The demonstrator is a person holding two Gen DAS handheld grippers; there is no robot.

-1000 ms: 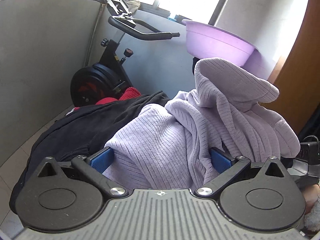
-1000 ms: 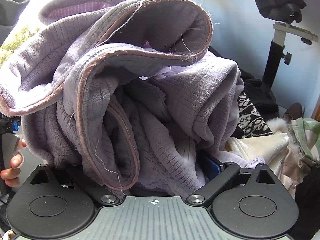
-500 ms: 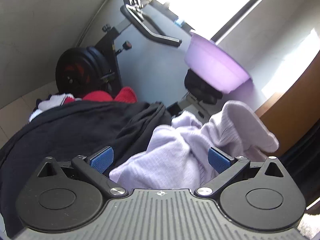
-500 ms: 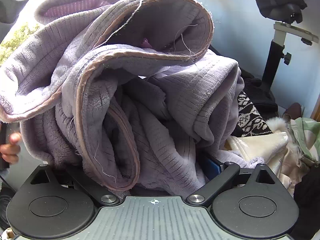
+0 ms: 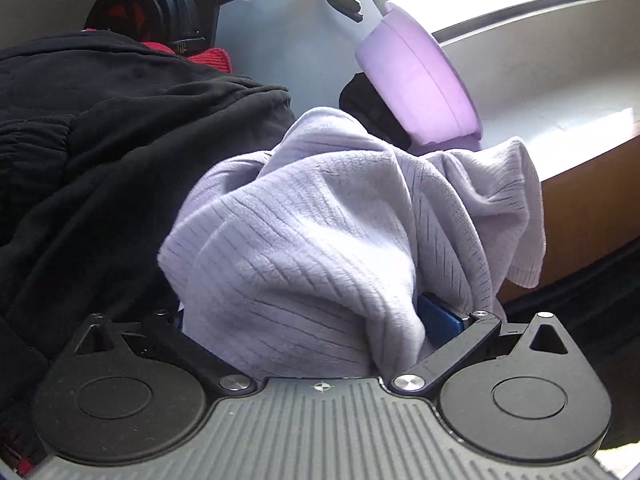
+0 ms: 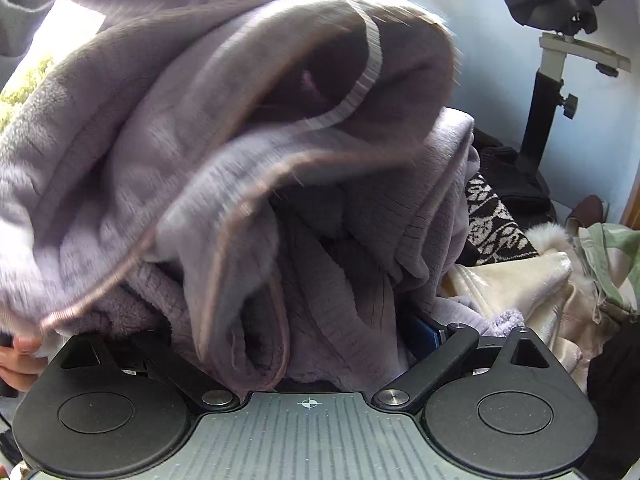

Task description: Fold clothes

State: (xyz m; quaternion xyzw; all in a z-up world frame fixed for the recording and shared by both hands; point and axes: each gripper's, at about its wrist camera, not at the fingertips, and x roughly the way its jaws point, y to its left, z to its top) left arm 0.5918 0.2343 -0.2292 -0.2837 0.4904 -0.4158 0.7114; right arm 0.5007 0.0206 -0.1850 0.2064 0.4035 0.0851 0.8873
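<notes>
Lilac ribbed fleece garment (image 5: 320,240) fills the space between the fingers of the left claw (image 5: 316,320), bunched up in a mound directly ahead of it; 1 blue pad (image 5: 438,318) shows on that claw's right side, pressed against the cloth, while the other pad is buried, so the left claw is gripping the garment. Left of this claw lies a black garment (image 5: 120,140), with a red knit item (image 5: 212,58) beyond it. Ahead and to the right sits a purple plastic basin (image 5: 420,88), and an exercise bike (image 5: 160,4) stands further ahead on the left.

From the right wrist view, the same fleece garment (image 6: 240,160) hangs in thick, partly blurred folds right in front of the right claw (image 6: 304,340), its trimmed edge looping across. Cloth sits between the fingers and hides most of them, so this claw is clamped on the garment too. To the right of this claw lie a cream plush fabric (image 6: 512,280) and a black-and-white patterned knit (image 6: 496,216). A hand (image 6: 20,360) shows at the lower left.
</notes>
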